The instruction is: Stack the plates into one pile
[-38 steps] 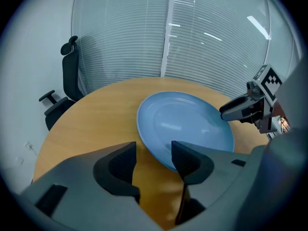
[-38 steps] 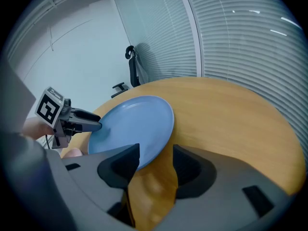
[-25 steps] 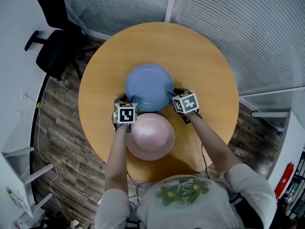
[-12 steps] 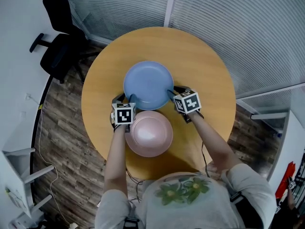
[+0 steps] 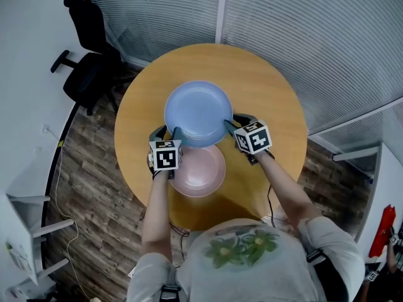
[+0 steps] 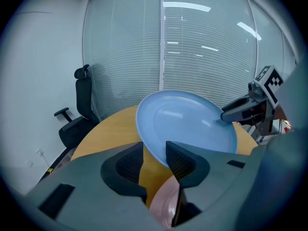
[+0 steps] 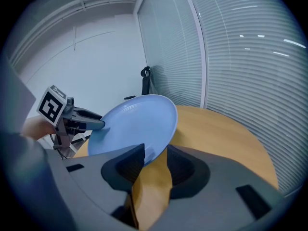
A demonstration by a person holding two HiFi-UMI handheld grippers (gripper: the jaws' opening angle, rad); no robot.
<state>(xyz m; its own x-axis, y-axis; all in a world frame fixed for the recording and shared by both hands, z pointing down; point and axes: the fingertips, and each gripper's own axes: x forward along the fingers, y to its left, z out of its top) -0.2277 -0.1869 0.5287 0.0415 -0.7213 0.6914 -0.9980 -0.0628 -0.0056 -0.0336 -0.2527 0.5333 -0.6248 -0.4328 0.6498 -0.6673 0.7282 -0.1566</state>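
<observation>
A blue plate hangs tilted above the round wooden table, gripped at two opposite sides of its rim. My left gripper is shut on its near-left rim, and my right gripper is shut on its near-right rim. The blue plate's near edge overlaps the far rim of a pink plate, which lies flat on the table in front of me. In the left gripper view the blue plate runs between the pads, with the pink plate below. In the right gripper view the blue plate's rim sits between the jaws.
A black office chair stands beyond the table's left side. A glass wall with blinds runs behind the table. White shelving is on the floor at the left, and a red object at the far right.
The blue plate, held by both grippers, has come toward me and now overlaps the pink plate's far rim. The head view has shifted a little.
</observation>
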